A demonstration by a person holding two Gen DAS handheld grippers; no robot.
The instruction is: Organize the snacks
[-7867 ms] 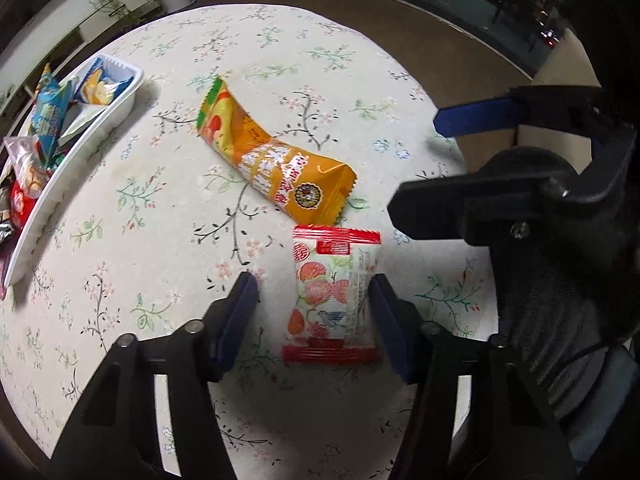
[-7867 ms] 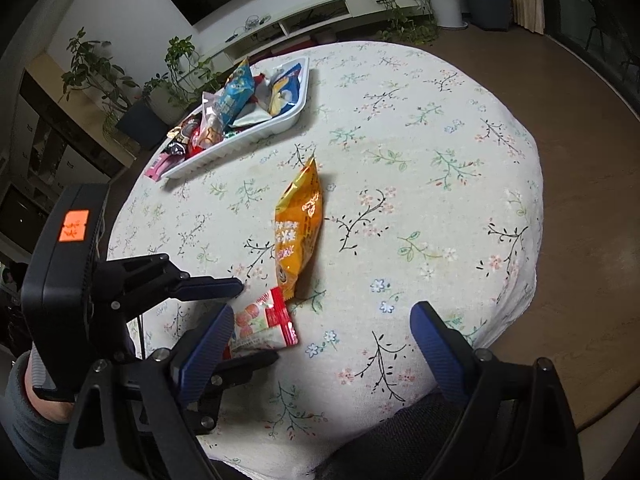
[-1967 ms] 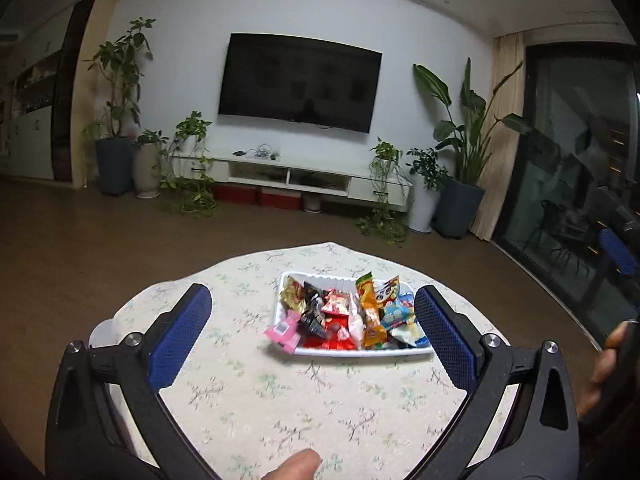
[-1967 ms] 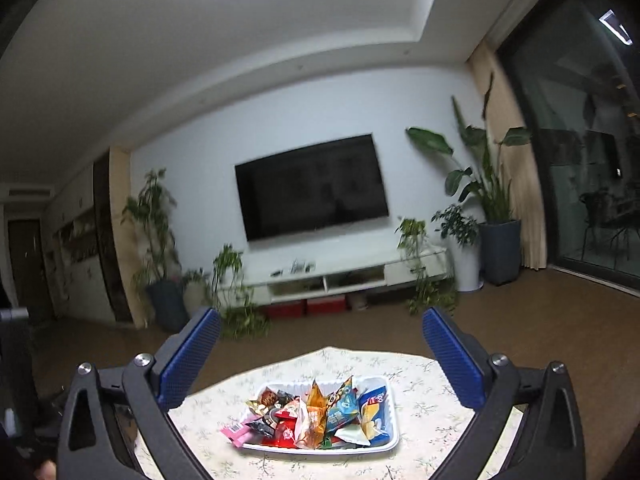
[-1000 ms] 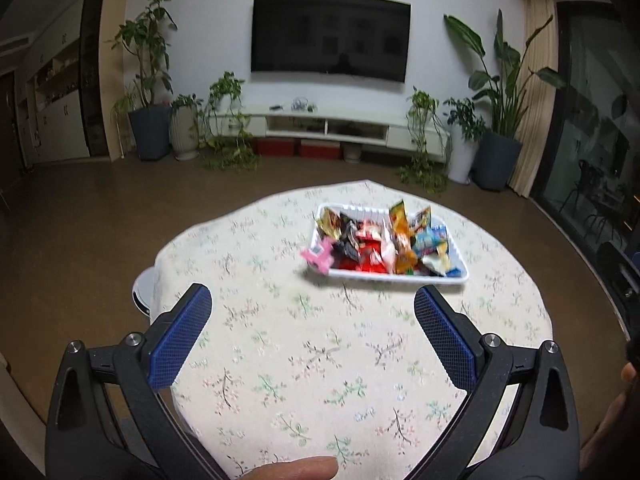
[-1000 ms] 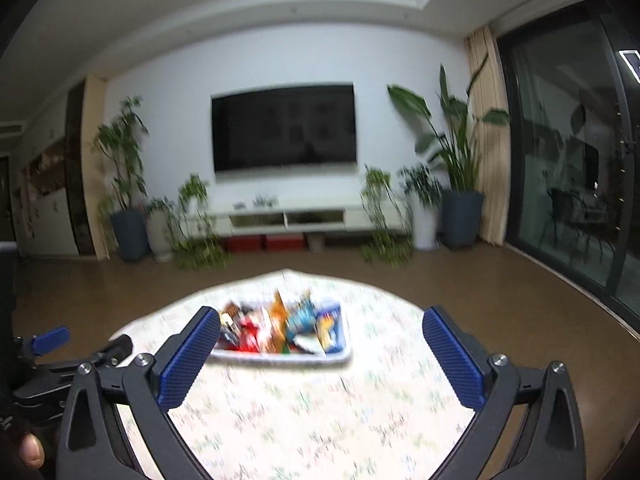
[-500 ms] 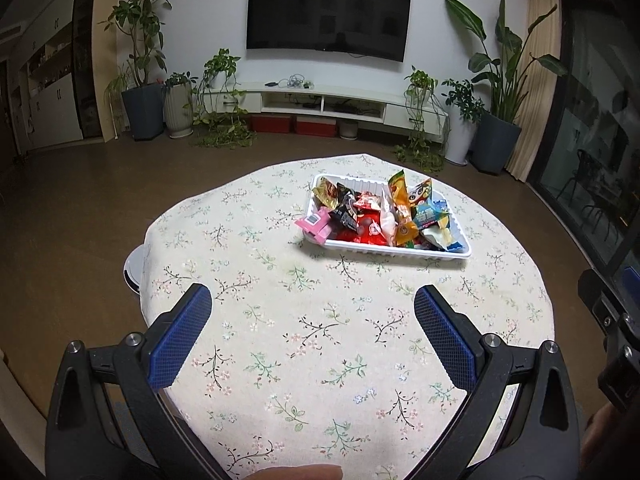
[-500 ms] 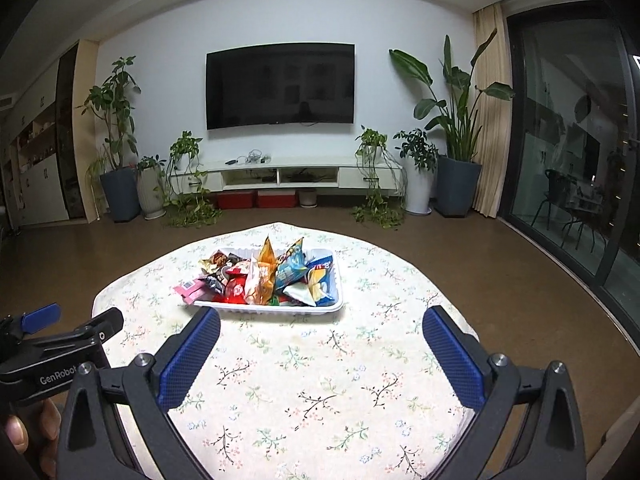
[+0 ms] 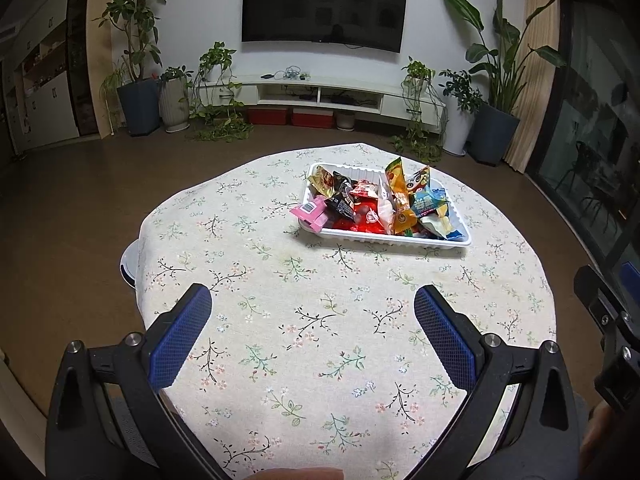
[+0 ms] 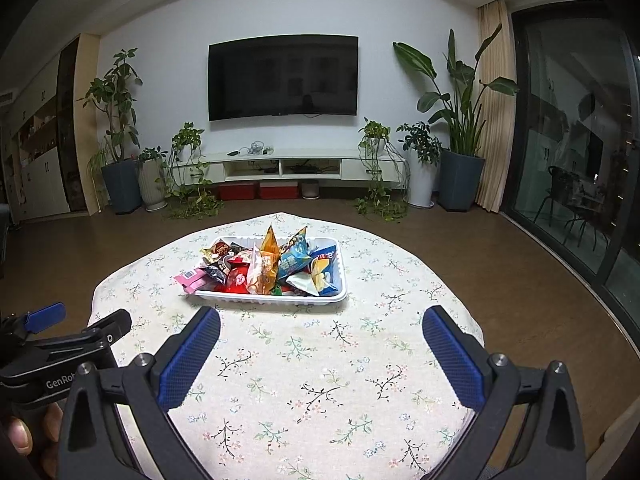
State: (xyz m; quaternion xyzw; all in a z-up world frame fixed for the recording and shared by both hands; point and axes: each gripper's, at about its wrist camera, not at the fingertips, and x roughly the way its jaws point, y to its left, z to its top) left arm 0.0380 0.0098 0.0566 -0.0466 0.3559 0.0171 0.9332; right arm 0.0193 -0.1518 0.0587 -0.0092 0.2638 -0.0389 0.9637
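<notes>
A round tabletop (image 9: 304,320) under a floral cloth carries one white tray (image 9: 400,238), set toward the far side and heaped with snack packets (image 9: 376,204); they overlap too much to count exactly. A pink packet (image 9: 310,211) hangs over the tray's left rim, an orange packet (image 10: 269,258) stands upright near the middle, and a blue packet (image 10: 295,260) leans beside it on the right. The cloth between the tray and the near edge carries nothing. The left hand-held gripper (image 9: 313,304) hovers above the near part of the tabletop with its two blue-padded fingers spread wide and nothing between them. The right hand-held gripper (image 10: 320,322) is likewise wide open and holds nothing, its fingers framing the tray from the near side, well apart from it. Each wrist view catches the other gripper at its edge, and fingertips (image 10: 20,438) of the person's hand show at the lower left of the right view. Beyond the tabletop stand one wall-mounted television (image 10: 283,77), one low white console (image 10: 296,168) with two red boxes (image 10: 258,191) beneath, and several potted plants (image 10: 460,120) on both sides.
</notes>
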